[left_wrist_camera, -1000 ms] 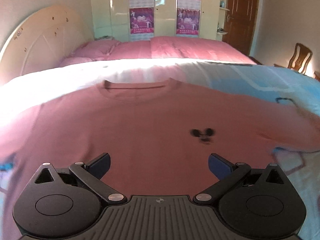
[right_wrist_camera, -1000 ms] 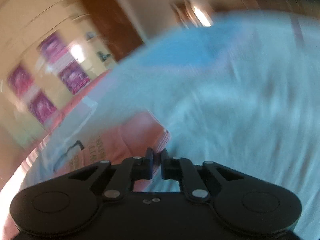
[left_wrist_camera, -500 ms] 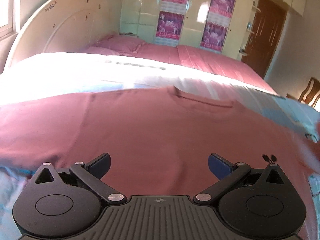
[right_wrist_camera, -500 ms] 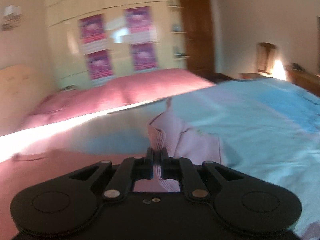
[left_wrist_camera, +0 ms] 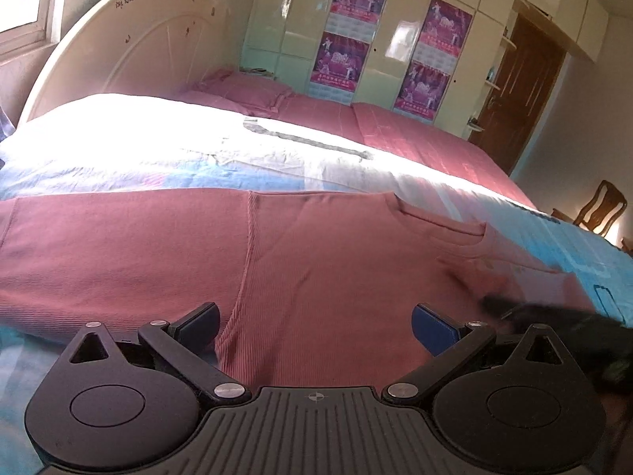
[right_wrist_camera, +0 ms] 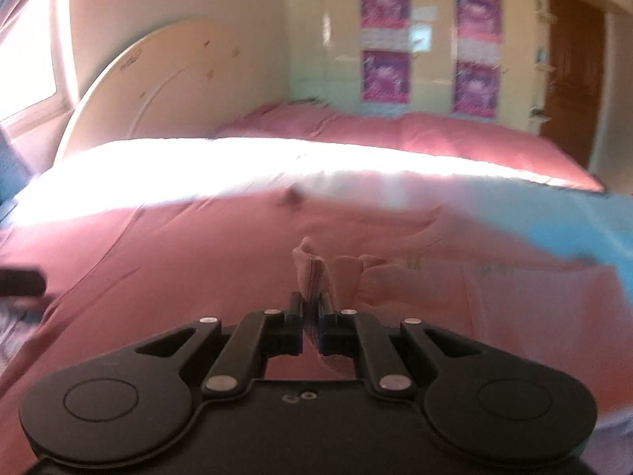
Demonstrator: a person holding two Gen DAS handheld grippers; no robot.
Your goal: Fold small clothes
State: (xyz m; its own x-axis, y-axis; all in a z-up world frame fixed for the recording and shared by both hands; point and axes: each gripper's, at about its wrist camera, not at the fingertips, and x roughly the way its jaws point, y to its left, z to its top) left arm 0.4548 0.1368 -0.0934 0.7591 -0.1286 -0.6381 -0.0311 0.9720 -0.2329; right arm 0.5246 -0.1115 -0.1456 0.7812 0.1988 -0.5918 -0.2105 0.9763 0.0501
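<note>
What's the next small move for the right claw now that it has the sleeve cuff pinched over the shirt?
Probably carry it a bit further across and lay it flat before letting go. The right claw is shut on the sleeve cuff, which stands bunched above the pink shirt rather than lying on it. The left claw is open over the other sleeve's armpit, holding nothing.

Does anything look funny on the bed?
Nothing looks broken or spilled. The pink shirt lies flat, except its sleeve, pinched in the right gripper and pulled over the shirt's body, showing its paler inside. That's folding.
</note>
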